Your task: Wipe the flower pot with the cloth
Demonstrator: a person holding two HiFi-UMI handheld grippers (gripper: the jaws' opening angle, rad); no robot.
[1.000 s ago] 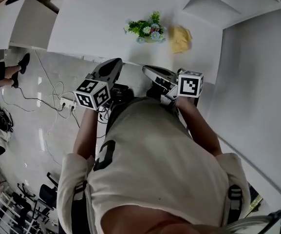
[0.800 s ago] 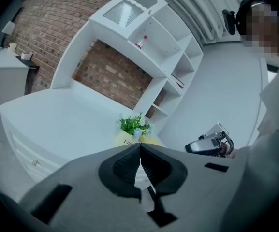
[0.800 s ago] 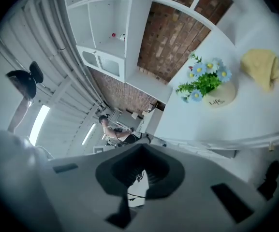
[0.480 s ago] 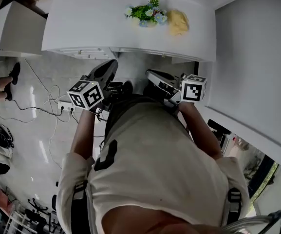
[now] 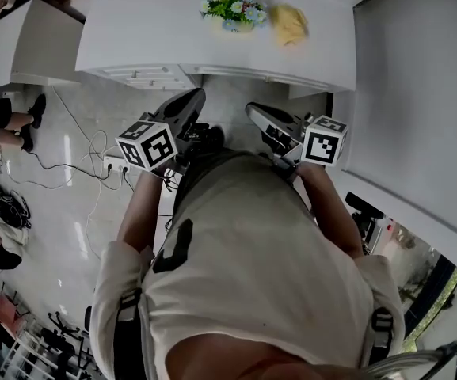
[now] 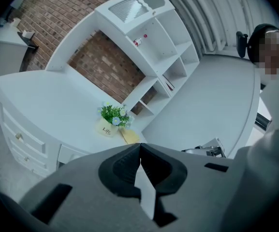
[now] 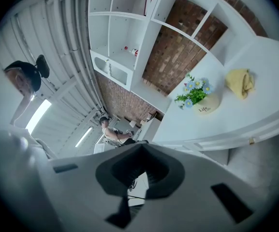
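Note:
A small cream flower pot (image 5: 234, 24) with green leaves and pale flowers stands on the white desk (image 5: 149, 30) ahead of me; it also shows in the left gripper view, flower pot (image 6: 108, 128), and in the right gripper view, flower pot (image 7: 204, 105). A crumpled yellow cloth (image 5: 288, 24) lies on the desk just right of it, cloth (image 6: 130, 136), cloth (image 7: 240, 81). My left gripper (image 5: 196, 96) and right gripper (image 5: 252, 109) are held close to my body, well short of the desk. Both are shut with nothing between the jaws.
The desk has drawers (image 6: 18, 139) on its front and white shelving (image 6: 151, 37) against a brick wall behind it. Cables and a power strip (image 5: 111, 167) lie on the glossy floor at left. A person (image 7: 111, 132) sits far off; someone's legs (image 5: 6, 121) show at left.
My view and both grippers have shifted towards the desk; the pot and cloth now sit higher in the head view. Both grippers stay shut and empty.

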